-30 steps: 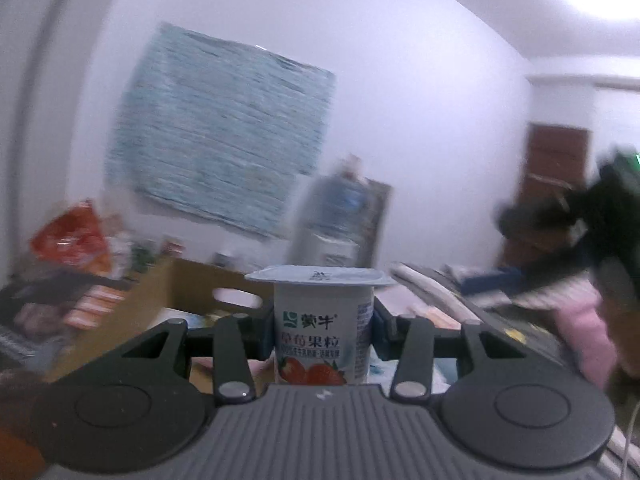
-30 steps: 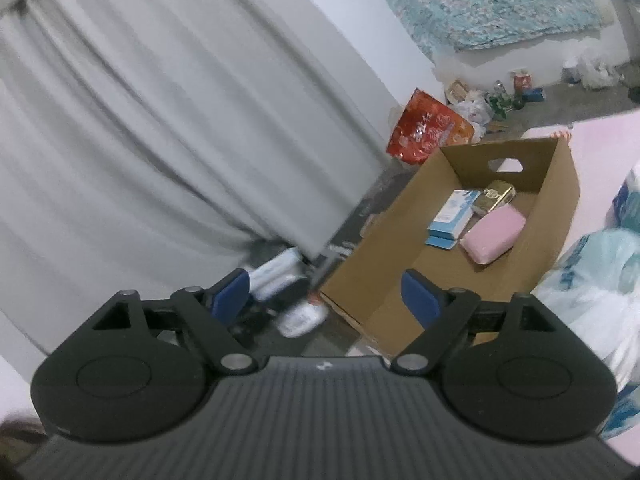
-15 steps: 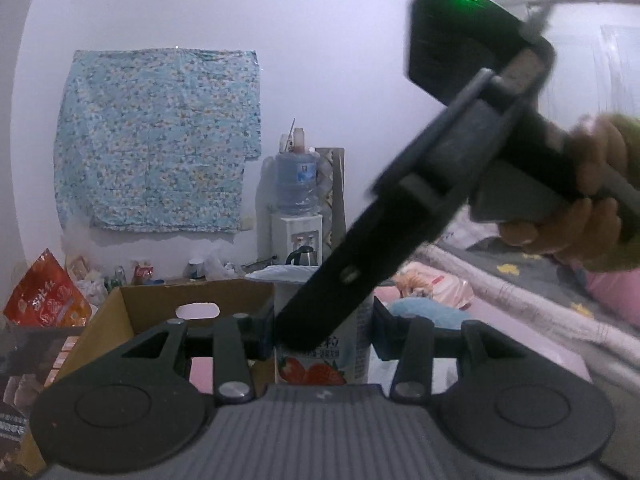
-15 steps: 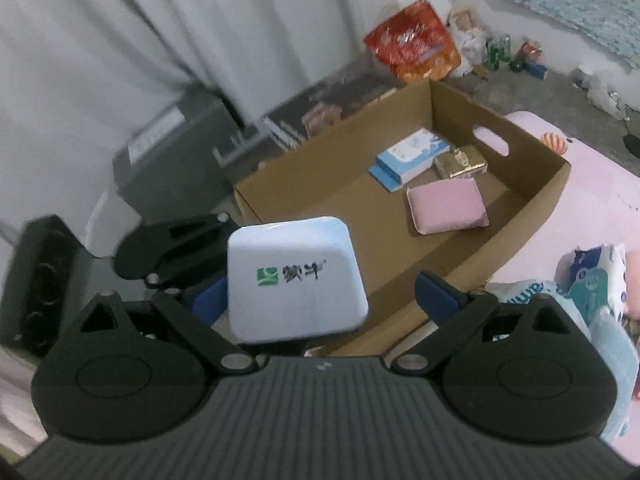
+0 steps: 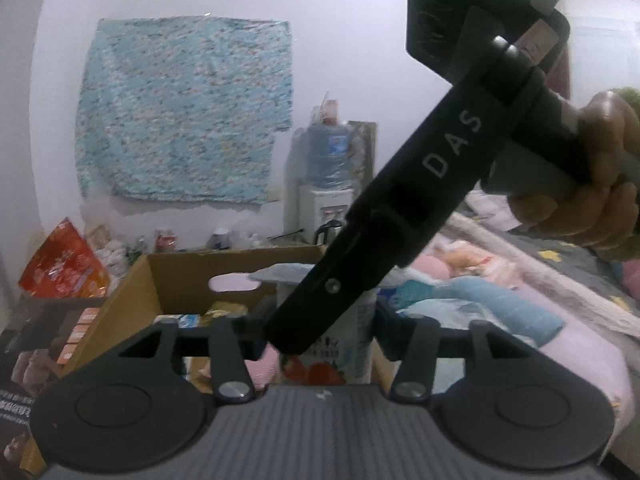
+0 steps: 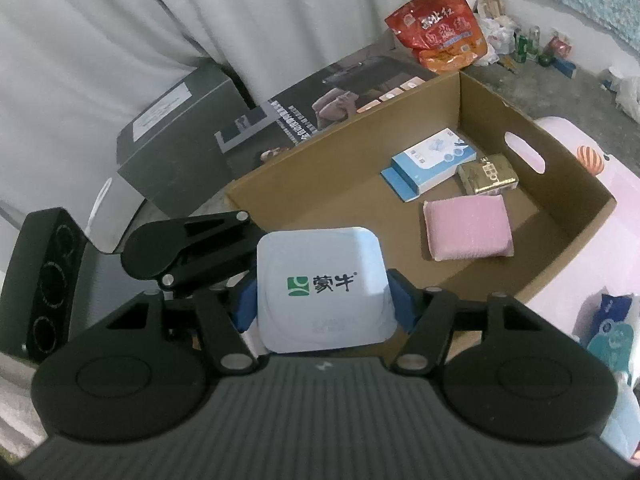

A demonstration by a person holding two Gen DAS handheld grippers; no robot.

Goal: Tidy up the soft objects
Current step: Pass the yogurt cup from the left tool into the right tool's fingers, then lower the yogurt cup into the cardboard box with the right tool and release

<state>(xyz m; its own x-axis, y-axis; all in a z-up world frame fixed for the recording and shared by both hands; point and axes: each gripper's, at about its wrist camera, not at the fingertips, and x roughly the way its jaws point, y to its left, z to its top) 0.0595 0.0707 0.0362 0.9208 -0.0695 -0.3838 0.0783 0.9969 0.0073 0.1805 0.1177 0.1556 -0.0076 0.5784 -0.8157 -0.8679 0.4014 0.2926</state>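
A white yogurt cup with a strawberry label stands upright between my left gripper's fingers. My right gripper reaches down from above, its blue pads on either side of the cup's foil lid. The right gripper's black body crosses the left wrist view and hides much of the cup. The open cardboard box lies beyond, holding a pink sponge, a blue-white carton and a gold packet.
A pink bed surface with blue soft packs lies right of the box. A dark printed carton, a red snack bag and a grey curtain stand behind. A water dispenser stands by the wall.
My right gripper swung in from the side, came down over the yogurt cup and its pads closed in around the lid. My left gripper kept holding the cup near the box.
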